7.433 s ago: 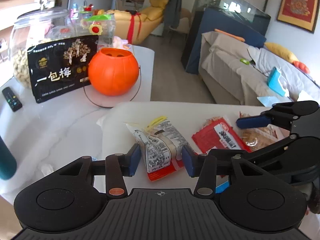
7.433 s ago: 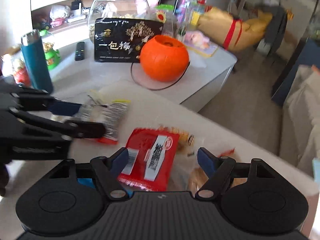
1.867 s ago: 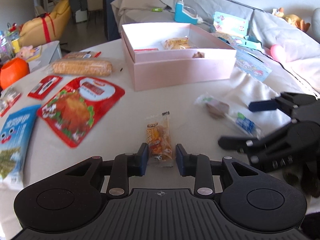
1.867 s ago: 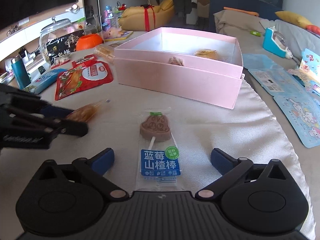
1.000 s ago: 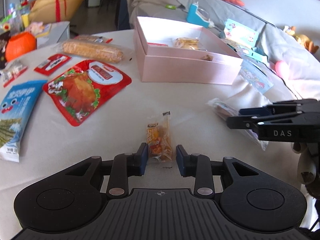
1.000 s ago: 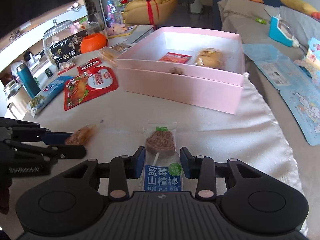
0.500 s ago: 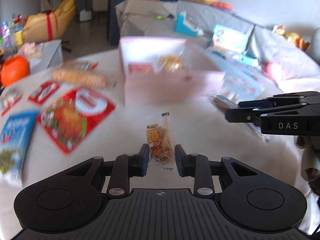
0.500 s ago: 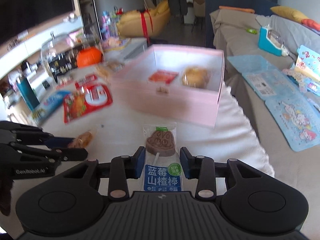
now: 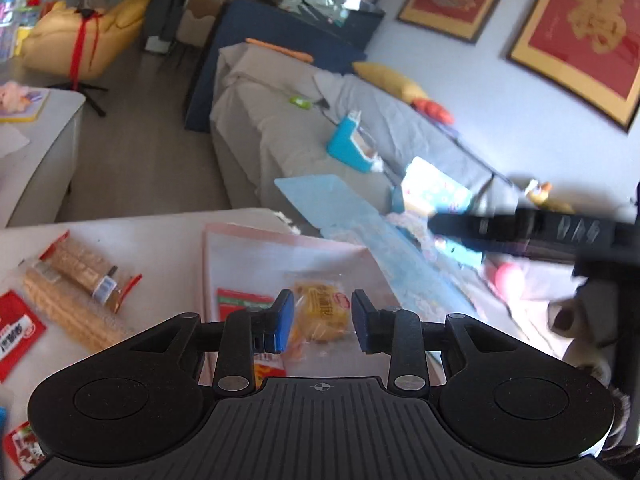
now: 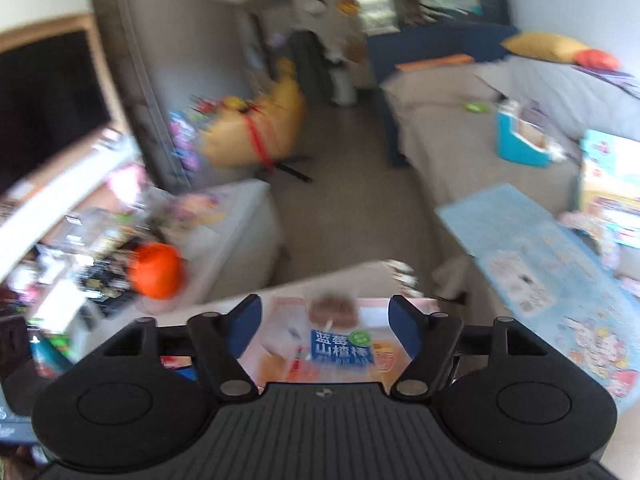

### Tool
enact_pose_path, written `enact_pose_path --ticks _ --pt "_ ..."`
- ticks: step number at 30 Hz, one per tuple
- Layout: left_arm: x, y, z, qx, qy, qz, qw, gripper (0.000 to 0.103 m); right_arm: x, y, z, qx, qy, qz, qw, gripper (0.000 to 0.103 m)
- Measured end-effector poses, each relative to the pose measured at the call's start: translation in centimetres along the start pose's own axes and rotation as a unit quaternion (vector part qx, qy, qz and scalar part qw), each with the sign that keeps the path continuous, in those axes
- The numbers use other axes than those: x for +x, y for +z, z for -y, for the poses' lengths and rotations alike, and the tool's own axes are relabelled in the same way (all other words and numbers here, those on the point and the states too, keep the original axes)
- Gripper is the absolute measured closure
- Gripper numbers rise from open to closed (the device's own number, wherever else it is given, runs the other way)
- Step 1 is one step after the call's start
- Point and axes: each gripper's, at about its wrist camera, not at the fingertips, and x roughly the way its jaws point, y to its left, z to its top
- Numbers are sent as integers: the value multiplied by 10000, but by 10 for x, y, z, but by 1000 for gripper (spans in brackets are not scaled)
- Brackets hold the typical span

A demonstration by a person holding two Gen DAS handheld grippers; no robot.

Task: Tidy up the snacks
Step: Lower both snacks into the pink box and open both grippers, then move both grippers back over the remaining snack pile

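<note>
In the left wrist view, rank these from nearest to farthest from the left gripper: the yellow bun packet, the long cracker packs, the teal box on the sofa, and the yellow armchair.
From the left gripper:
1. Yellow bun packet, in the pink box, right beyond the fingertips.
2. Long cracker packs, on the table, left.
3. Teal box, on the sofa, ahead.
4. Yellow armchair, far left, across the room.

A blueberry hawthorn lollipop (image 10: 335,330) in clear wrap was seen loose above the open pink box (image 9: 248,248); a yellow wrapped pastry (image 9: 320,312) and red packet (image 9: 240,298) lay inside.
</note>
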Motion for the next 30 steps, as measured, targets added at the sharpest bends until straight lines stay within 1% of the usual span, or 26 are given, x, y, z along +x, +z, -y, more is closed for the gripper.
enact_pose_path --ticks 1,2,3,4,6,8,11,14,15,16,18,19,21,23,25,27,30 --pt "-5 -3 -6 -67 -66 50 9999 68 5 -4 1 -54 -121 -56 9999 33" --pt "-11 -4 -15 -111 -54 72 9999 68 7 -11 4 -93 -132 -91 9998 33" --pt "-19 -6 -22 -103 75 105 9999 68 8 -19 7 -126 -100 -126 9998 33" --pt "-28 -7 -30 -54 291 162 9994 68 10 -26 10 -155 -105 -181 9997 33" --pt "-47 -8 -50 75 894 330 9954 68 14 -40 13 -227 -192 -300 9991 33" --pt "-66 -10 -77 -3 1491 475 9877 68 19 -51 10 -339 -183 -404 9984 33" --pt "-88 -9 -124 -397 2163 532 9741 68 28 -61 -6 -481 46 -605 9970 33" --pt "-103 -1 -165 -472 2793 628 9570 68 41 -66 -41 -811 345 -742 9933 33" --pt "-106 2 -179 -542 2941 646 9521 68 45 -69 -55 -945 450 -769 9915 33" --pt "-113 5 -193 -700 3008 623 9491 68 48 -71 -68 -1073 558 -801 9894 33" --pt "-118 10 -221 -1229 3006 556 9442 68 57 -73 -94 -1243 786 -919 9849 33" --pt "-117 11 -233 -1437 2931 505 9439 68 62 -74 -105 -1272 882 -997 9829 33" --pt "-115 10 -251 -1632 2888 394 9426 68 73 -75 -125 -1337 1047 -1152 9787 33" --pt "-110 9 -262 -1652 2947 310 9407 68 83 -77 -145 -1413 1134 -1281 9751 33" --pt "-100 10 -267 -1624 2905 327 9424 68 97 -80 -164 -1475 1219 -1430 9710 33" --pt "-93 6 -268 -1464 2838 338 9470 67 113 -83 -179 -1415 1345 -1650 9668 33" --pt "-70 7 -263 -1074 2714 221 9562 66 144 -87 -202 -1139 1464 -2016 9618 33"
